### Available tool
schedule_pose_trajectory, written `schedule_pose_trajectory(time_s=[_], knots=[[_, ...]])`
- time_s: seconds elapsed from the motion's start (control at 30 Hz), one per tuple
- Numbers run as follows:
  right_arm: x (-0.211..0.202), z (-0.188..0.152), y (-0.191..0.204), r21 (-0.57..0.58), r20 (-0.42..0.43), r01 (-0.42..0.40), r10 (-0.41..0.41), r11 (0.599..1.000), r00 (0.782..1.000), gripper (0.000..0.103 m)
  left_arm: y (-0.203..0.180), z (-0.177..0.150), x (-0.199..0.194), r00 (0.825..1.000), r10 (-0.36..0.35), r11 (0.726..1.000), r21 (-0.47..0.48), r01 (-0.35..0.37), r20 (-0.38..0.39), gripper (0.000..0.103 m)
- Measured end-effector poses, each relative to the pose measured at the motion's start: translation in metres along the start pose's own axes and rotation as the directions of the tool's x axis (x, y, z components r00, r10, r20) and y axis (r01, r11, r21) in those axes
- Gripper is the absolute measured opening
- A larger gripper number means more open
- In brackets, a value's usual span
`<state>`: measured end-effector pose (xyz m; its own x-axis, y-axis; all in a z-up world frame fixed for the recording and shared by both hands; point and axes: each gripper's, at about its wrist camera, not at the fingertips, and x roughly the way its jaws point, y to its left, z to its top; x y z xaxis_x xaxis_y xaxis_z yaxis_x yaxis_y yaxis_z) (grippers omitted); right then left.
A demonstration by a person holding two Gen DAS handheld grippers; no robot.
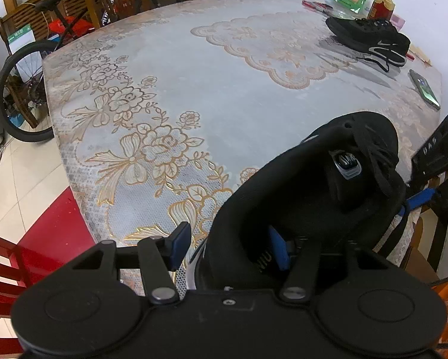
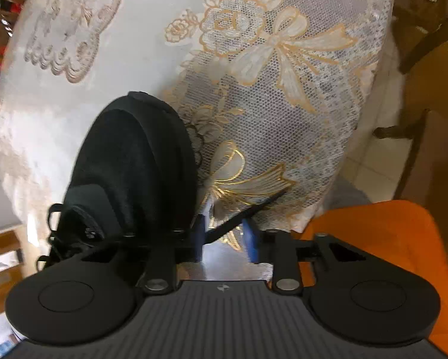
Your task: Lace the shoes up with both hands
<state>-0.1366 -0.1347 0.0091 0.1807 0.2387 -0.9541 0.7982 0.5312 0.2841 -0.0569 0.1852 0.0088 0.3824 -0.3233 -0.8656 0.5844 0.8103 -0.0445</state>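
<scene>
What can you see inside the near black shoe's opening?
One blue finger of the left gripper reaches inside the shoe, and the tongue's label shows. The insole and toe space are hidden in darkness.

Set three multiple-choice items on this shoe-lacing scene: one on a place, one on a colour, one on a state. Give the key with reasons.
1. Where is the second black shoe?
A. On the floor
B. At the far side of the table, by the bottle
C. On a chair seat

2. What colour are the pads of the left hand-held gripper?
A. Blue
B. Yellow
C. White

3. How does the lace end lie at the right hand-held gripper?
A. Tied in a bow
B. Coiled on the floor
C. Running straight out between the two fingers

Key:
1 B, the left wrist view shows it in front of the bottle.
2 A, both pads show blue against the black frame.
3 C, the right wrist view shows it passing between the fingers and out over the tablecloth.
</scene>
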Motion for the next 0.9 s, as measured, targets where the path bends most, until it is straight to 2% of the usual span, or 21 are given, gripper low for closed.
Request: schedule_pose_trajectory(time_s=[0.03, 0.17, 0.33, 0.43, 0.53, 0.6, 0.67, 0.73, 0.83, 0.87, 0.9], knots=[[0.000, 0.000, -0.002, -0.014, 0.010, -0.003, 0.003, 1.000, 1.000, 0.000, 0.000, 0.000, 0.000, 1.000, -0.001, 1.000, 0.000, 0.001, -0.001, 0.053], [0.001, -0.003, -0.004, -0.076, 0.025, -0.013, 0.014, 0.997, 1.000, 0.000, 0.001, 0.000, 0.000, 1.000, -0.002, 1.000, -0.007, 0.002, -0.004, 0.053], [0.006, -0.006, 0.011, -0.227, 0.082, 0.010, 0.009, 0.974, 0.997, 0.000, 0.000, 0.000, 0.000, 1.000, 0.005, 1.000, -0.008, -0.005, -0.011, 0.053], [0.000, -0.008, 0.011, -0.273, 0.090, -0.014, 0.040, 0.962, 0.995, 0.000, -0.001, 0.000, 0.000, 1.000, 0.011, 1.000, -0.009, -0.011, -0.015, 0.053], [-0.011, -0.008, 0.015, -0.347, 0.117, -0.033, 0.078, 0.937, 0.990, 0.000, -0.001, 0.000, 0.000, 1.000, 0.013, 1.000, -0.015, -0.013, -0.019, 0.053], [-0.028, -0.008, 0.023, -0.438, 0.146, -0.045, 0.120, 0.898, 0.982, 0.000, -0.002, 0.000, 0.000, 1.000, 0.016, 1.000, -0.018, -0.016, -0.023, 0.053], [-0.041, -0.010, 0.033, -0.564, 0.170, -0.047, 0.171, 0.824, 0.971, 0.000, -0.002, 0.000, -0.001, 0.999, 0.021, 0.999, -0.025, -0.022, -0.029, 0.053], [-0.059, -0.016, 0.041, -0.702, 0.175, -0.065, 0.261, 0.709, 0.949, 0.000, -0.002, -0.001, -0.001, 0.999, 0.027, 0.999, -0.041, -0.029, -0.034, 0.053], [-0.090, -0.029, 0.060, -0.891, 0.165, -0.028, 0.380, 0.454, 0.910, 0.000, -0.002, -0.003, -0.002, 0.999, 0.039, 0.996, -0.078, -0.042, -0.035, 0.053], [-0.096, -0.032, 0.065, -0.924, 0.141, -0.024, 0.399, 0.381, 0.906, 0.000, -0.003, -0.004, -0.003, 0.998, 0.043, 0.995, -0.091, -0.046, -0.036, 0.053], [-0.100, -0.032, 0.069, -0.940, 0.112, -0.035, 0.403, 0.340, 0.908, 0.000, -0.003, -0.005, -0.003, 0.998, 0.049, 0.993, -0.102, -0.052, -0.036, 0.053]])
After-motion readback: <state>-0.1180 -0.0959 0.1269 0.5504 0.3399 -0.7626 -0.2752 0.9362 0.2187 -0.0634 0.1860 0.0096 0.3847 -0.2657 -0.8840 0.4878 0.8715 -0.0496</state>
